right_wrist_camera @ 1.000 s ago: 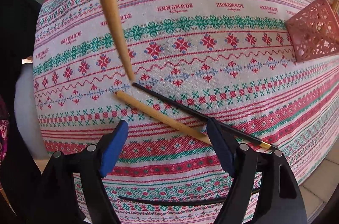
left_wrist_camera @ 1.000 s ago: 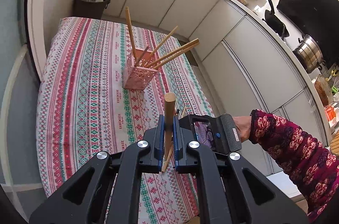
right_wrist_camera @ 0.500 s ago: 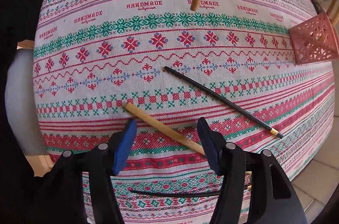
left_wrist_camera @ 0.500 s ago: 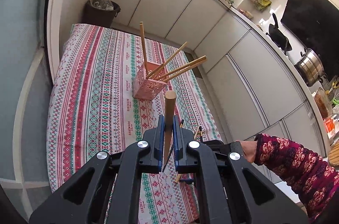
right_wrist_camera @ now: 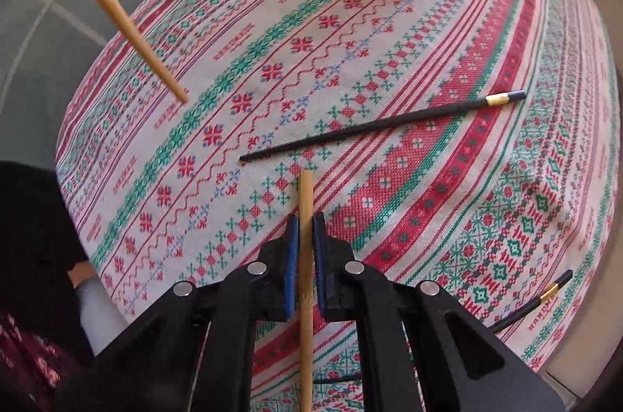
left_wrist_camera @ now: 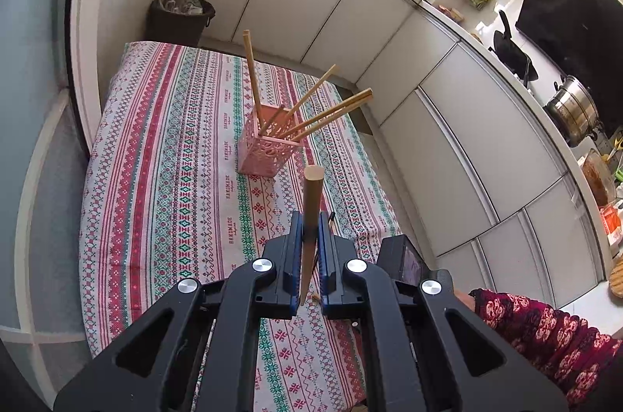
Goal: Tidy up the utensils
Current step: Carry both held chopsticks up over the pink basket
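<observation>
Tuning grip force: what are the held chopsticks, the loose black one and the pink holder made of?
Held chopsticks: likely bamboo or wood, pale tan, matte. Black chopstick: glossy, lacquer or plastic, gold band. Pink holder: probably moulded plastic, lattice cutouts.

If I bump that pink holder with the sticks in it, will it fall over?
Probably, yes. The pink holder looks tall, narrow and lacy, so likely light. Its wooden chopsticks lean far out to one side, which may tip it that way.
</observation>
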